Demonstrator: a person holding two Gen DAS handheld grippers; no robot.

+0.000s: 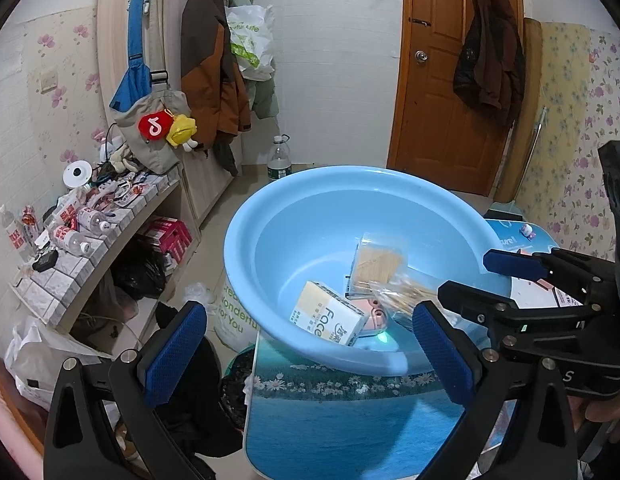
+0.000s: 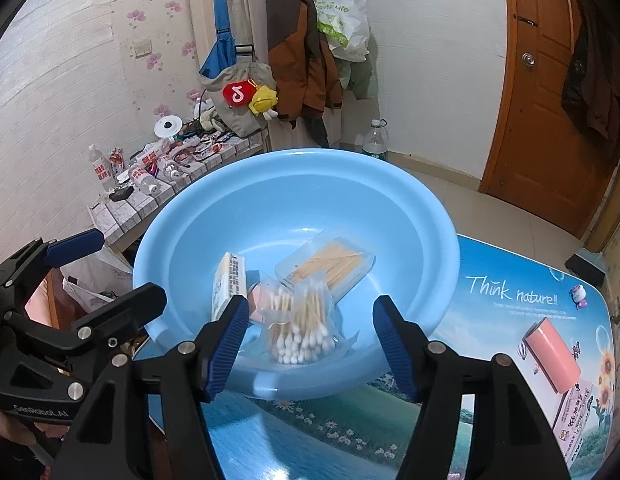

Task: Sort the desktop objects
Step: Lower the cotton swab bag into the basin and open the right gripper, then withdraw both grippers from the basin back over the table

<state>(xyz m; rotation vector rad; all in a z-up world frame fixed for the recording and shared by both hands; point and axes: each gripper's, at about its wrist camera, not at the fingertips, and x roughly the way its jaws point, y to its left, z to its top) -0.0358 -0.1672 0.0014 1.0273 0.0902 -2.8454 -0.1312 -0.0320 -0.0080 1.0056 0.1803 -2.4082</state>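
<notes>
A light blue basin [image 1: 269, 216] [image 2: 410, 216] stands on the picture-printed table. In it lie a tissue pack [image 1: 330, 318] [image 2: 227, 282], a clear box of toothpicks [image 1: 376, 266] [image 2: 330, 266], a pink item [image 1: 376, 316] [image 2: 261, 300] and a bag of cotton swabs [image 2: 301, 328] [image 1: 398, 294], which looks blurred. My right gripper [image 2: 305, 340] is open just above the swab bag at the basin's near rim; it also shows in the left wrist view [image 1: 466, 276]. My left gripper [image 1: 310, 348] is open and empty at the basin's left near edge; it also shows in the right wrist view [image 2: 121, 264].
A pink box [image 2: 552, 354] and a printed card [image 2: 578, 416] lie on the table [image 2: 490, 320] right of the basin, with a small toy figure [image 2: 578, 296] behind. A cluttered tiled shelf [image 1: 89, 236] stands left; a door [image 1: 446, 80] is behind.
</notes>
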